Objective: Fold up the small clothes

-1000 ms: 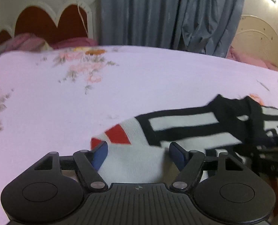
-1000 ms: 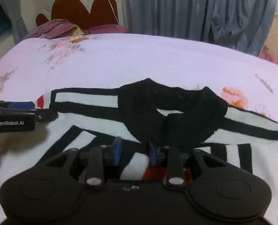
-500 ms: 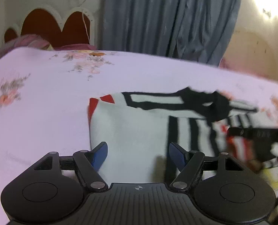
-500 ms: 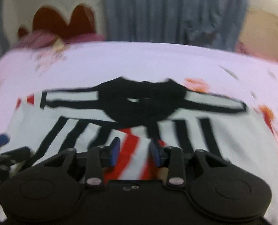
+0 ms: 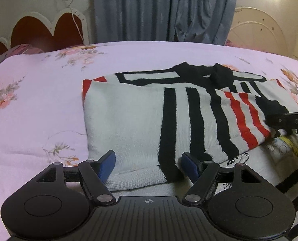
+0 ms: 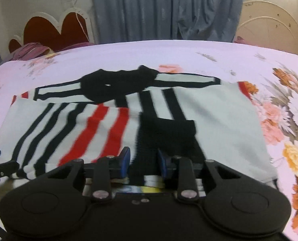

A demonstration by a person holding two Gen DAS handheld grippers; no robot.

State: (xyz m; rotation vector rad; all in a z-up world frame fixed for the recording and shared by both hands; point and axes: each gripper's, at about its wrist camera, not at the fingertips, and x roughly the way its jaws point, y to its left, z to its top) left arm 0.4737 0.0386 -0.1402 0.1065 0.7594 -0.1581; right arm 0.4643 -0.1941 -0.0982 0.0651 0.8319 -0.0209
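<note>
Left wrist view, left to right: bare bed [image 5: 38, 104] fills the left third; the sweater [image 5: 128, 116] spans centre to right, long axis running side to side across the frame, black collar [image 5: 205, 73] at upper centre-right. Its near hem lies between the blue pads of the left hand-held gripper [image 5: 147, 165], bottom centre. Jaws stand wide apart with cloth in the gap, nothing pinched: released. At the right edge, part of the right hand-held gripper [image 5: 289, 120] shows on the red-striped fold. A second garment with cartoon print [image 5: 285, 146] lies under the sweater at lower right.

Right wrist view, left to right: red and black stripes [image 6: 100, 128] at left, a black panel [image 6: 169, 132] centre, plain white [image 6: 219, 124] right, floral bed sheet beyond. The right hand-held gripper [image 6: 143, 161] at bottom centre has its jaws drawn narrow around the black fabric edge; reads as clamped on the sweater, though motion blur leaves some doubt.

Judgement: sweater lies straight ahead of both tools, and the right one owns the edge. Next fold likely pivots on carrying that near edge away toward the collar, across the long axis.
</note>
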